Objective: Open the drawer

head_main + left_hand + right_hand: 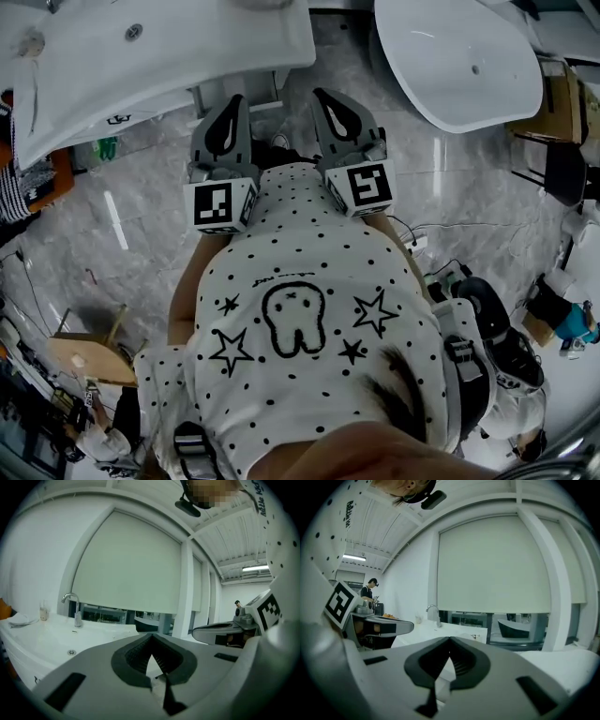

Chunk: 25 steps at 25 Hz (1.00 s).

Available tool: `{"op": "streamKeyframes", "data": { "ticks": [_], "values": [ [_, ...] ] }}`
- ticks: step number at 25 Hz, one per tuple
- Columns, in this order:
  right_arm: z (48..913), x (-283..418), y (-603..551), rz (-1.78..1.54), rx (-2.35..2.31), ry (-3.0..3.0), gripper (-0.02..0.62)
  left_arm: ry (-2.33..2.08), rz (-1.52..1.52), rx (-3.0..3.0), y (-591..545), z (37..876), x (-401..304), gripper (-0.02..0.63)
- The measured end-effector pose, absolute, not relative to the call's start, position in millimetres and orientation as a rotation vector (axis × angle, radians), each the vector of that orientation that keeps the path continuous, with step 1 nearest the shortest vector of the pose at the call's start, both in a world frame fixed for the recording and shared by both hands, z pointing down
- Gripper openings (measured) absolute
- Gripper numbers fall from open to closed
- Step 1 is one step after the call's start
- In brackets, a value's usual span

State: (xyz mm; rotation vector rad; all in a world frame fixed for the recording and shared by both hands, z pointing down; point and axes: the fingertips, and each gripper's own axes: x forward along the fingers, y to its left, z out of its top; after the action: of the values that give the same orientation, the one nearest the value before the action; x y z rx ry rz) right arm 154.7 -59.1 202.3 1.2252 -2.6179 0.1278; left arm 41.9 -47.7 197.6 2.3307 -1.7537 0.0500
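Grey marble floor (131, 225) spreads below me, with a white basin tabletop (187, 47) ahead on the left and a bathtub (459, 66) on the right. My left claw (230, 112) and right claw (339, 108) hang side by side just beyond the spotted shirt (309, 319), both clenched on nothing. Where the drawer sits under that tabletop, I cannot tell.

The head view looks steeply down from above onto the left gripper (232, 105) and right gripper (328, 98), side by side; each gripper view rides close behind its own jaws, facing roughly level ahead; both share the faucet (75, 609), white basin (51, 639) and blind (131, 569) beyond the tongs; each catches the neighbouring gripper at one edge.
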Motion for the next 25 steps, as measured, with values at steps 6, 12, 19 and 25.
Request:
{"op": "streamKeyframes", "data": {
  "ticks": [6, 12, 19, 25],
  "values": [
    [204, 147, -44, 0.094, 1.153, -2.637, 0.014, -1.760, 0.043, 2.299, -33, 203, 43, 0.003],
    [206, 143, -40, 0.117, 1.167, -2.640, 0.014, -1.760, 0.039, 2.306, -29, 204, 38, 0.003],
    [202, 141, -39, 0.111, 1.180, -2.651, 0.014, -1.762, 0.020, 2.288, -28, 202, 32, 0.003],
    [206, 141, -38, 0.130, 1.182, -2.648, 0.014, -1.777, 0.007, 2.277, -26, 205, 28, 0.003]
  ]
}}
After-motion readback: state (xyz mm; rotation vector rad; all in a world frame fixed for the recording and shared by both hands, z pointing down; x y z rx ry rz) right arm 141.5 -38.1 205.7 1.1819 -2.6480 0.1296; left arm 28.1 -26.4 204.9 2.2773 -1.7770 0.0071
